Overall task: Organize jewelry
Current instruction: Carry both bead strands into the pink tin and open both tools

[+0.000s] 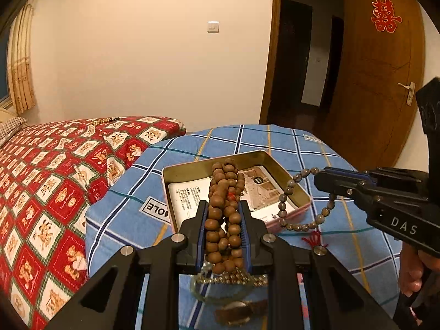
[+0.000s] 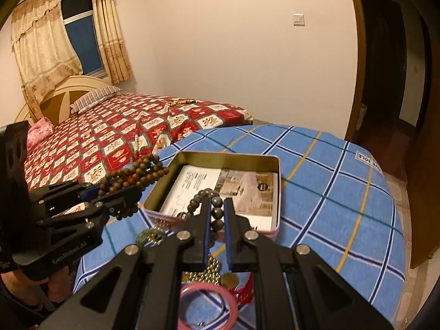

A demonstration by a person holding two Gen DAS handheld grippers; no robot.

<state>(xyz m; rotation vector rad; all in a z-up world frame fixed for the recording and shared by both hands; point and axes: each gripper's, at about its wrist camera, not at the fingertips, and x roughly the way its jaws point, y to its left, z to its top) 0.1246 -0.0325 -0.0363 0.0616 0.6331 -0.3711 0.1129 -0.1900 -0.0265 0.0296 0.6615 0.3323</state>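
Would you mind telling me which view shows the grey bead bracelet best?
The left wrist view: the grey bracelet hangs there as a nearly whole loop from the right gripper, red tassel included. In the right wrist view its own fingers hide most of it.

The left gripper (image 1: 223,214) hides most of a watch (image 1: 239,312); the tin's leaflet (image 2: 220,189) print is unreadable.

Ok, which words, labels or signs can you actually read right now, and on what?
"DAS": right hand-held gripper body.
"GenRobot.AI": left hand-held gripper body.
"OLE", upside down: white label on the blue checked cloth.
Red double-happiness sign: wooden door.
Leaflet in the tin: print too small to read.
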